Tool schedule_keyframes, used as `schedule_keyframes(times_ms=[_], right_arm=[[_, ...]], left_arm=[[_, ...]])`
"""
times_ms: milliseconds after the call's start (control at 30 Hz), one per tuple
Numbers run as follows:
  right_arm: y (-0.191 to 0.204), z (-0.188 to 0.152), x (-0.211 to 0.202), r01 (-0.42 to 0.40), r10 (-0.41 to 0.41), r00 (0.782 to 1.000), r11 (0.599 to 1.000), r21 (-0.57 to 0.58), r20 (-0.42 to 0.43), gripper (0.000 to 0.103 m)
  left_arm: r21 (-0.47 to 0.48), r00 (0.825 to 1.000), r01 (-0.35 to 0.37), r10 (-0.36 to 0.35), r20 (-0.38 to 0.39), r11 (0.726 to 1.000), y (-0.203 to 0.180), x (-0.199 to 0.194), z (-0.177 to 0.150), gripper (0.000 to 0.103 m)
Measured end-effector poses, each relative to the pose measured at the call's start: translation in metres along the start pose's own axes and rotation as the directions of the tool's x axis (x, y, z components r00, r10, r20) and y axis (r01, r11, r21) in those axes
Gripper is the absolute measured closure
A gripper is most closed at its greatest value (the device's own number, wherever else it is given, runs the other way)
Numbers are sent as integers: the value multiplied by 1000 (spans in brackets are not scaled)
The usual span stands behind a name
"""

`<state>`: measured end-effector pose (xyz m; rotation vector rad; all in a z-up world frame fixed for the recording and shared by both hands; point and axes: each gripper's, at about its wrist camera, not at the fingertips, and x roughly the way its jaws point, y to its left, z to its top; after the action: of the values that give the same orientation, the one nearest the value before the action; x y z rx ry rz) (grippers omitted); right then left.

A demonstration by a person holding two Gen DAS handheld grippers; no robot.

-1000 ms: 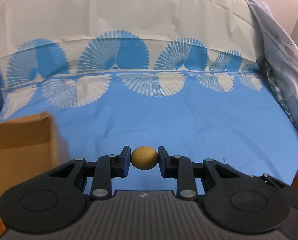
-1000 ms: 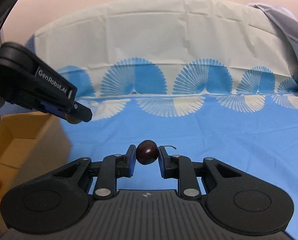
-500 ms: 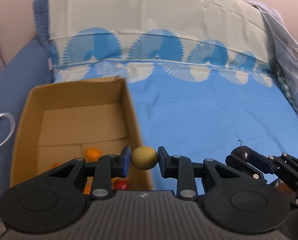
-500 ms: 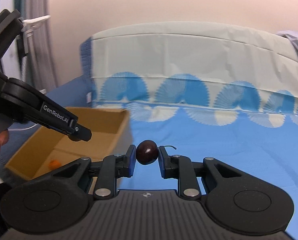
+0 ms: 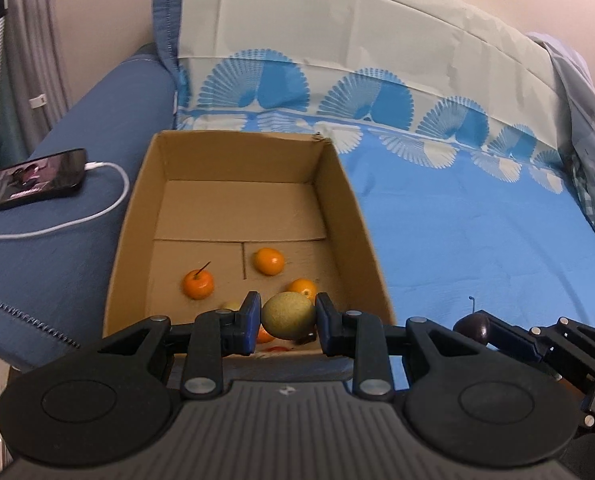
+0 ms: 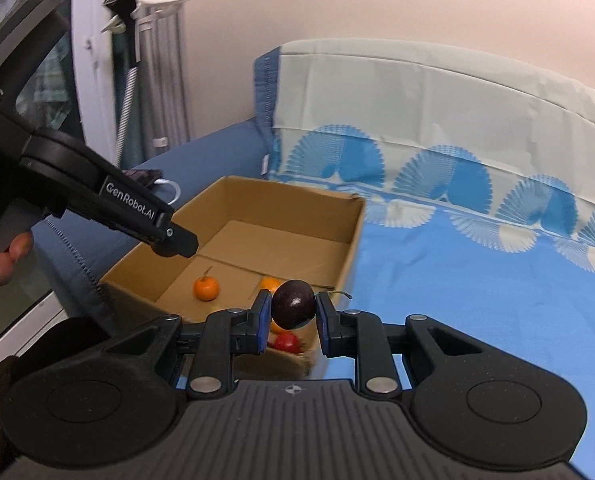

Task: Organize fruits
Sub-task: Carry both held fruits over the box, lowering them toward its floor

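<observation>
My left gripper (image 5: 288, 318) is shut on a yellow-green round fruit (image 5: 288, 316) and holds it over the near end of an open cardboard box (image 5: 337, 184). Several oranges (image 5: 198, 284) and a red fruit lie on the box floor. My right gripper (image 6: 293, 312) is shut on a dark purple plum (image 6: 293, 304) and holds it above the box's near right corner (image 6: 349, 240). The plum also shows at the right of the left wrist view (image 5: 472, 328). The left gripper shows in the right wrist view (image 6: 177, 242), over the box's left side.
The box stands on a bed with a blue and white fan-patterned sheet (image 5: 477, 232). A phone (image 5: 35, 184) with a white cable (image 5: 109, 204) lies on the dark blue cushion left of the box. Rumpled bedding (image 5: 589, 128) lies at the far right.
Both grippers have swung left with their fruits. The box, at the left edge a second ago, now lies straight ahead under both grippers, and the phone has come into view.
</observation>
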<state>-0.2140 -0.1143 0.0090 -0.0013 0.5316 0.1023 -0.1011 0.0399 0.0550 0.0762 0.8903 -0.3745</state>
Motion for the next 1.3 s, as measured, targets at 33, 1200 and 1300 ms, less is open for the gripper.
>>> schedule_keyframes(times_ms=[33, 1200, 1300], right_arm=[[3, 0, 0, -2, 2, 1000, 1000, -10, -1, 79], [14, 19, 52, -25, 22, 999, 998, -59, -39, 79], [13, 25, 67, -31, 28, 999, 997, -68, -45, 79]], left_arm=[[-4, 1000, -1, 1, 0, 1000, 3, -1, -2, 71], [-107, 998, -40, 35, -42, 993, 51, 40, 15, 71], [-113, 998, -53, 49, -30, 992, 59, 47, 26, 71]])
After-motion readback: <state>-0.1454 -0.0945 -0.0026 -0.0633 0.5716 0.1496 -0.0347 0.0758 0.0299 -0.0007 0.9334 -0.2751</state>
